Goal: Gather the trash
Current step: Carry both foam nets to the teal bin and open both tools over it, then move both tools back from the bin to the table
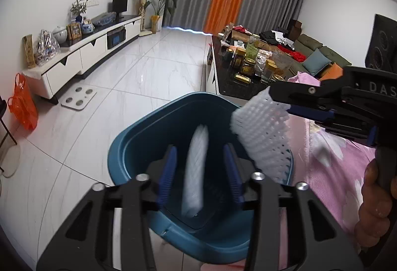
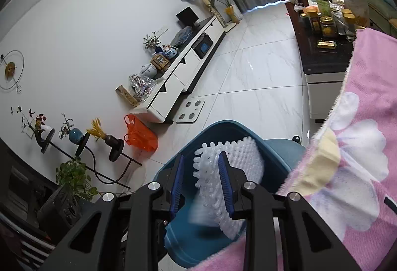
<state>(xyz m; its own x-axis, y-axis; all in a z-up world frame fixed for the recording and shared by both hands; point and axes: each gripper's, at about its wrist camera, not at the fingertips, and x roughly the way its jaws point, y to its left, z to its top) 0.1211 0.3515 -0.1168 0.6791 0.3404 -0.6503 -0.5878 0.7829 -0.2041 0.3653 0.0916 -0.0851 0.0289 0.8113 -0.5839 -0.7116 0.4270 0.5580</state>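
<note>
A blue trash bin (image 1: 129,147) stands on the floor below both grippers; it also shows in the right wrist view (image 2: 223,127). My left gripper (image 1: 201,171) is open above the bin, and a white foam net (image 1: 196,171), blurred, is in the air between its fingers over the bin's opening. My right gripper (image 1: 280,107) comes in from the right over the bin's rim with a second white foam net (image 1: 263,139) hanging from its tips. In the right wrist view my right gripper (image 2: 202,184) has its jaws apart, the net (image 2: 218,186) against the right finger.
A pink flowered blanket (image 2: 359,147) lies right of the bin. A dark coffee table (image 1: 228,77) with jars stands beyond it. A white TV cabinet (image 1: 82,55), a scale (image 1: 79,98) and an orange bag (image 1: 23,105) are at the left on the tiled floor.
</note>
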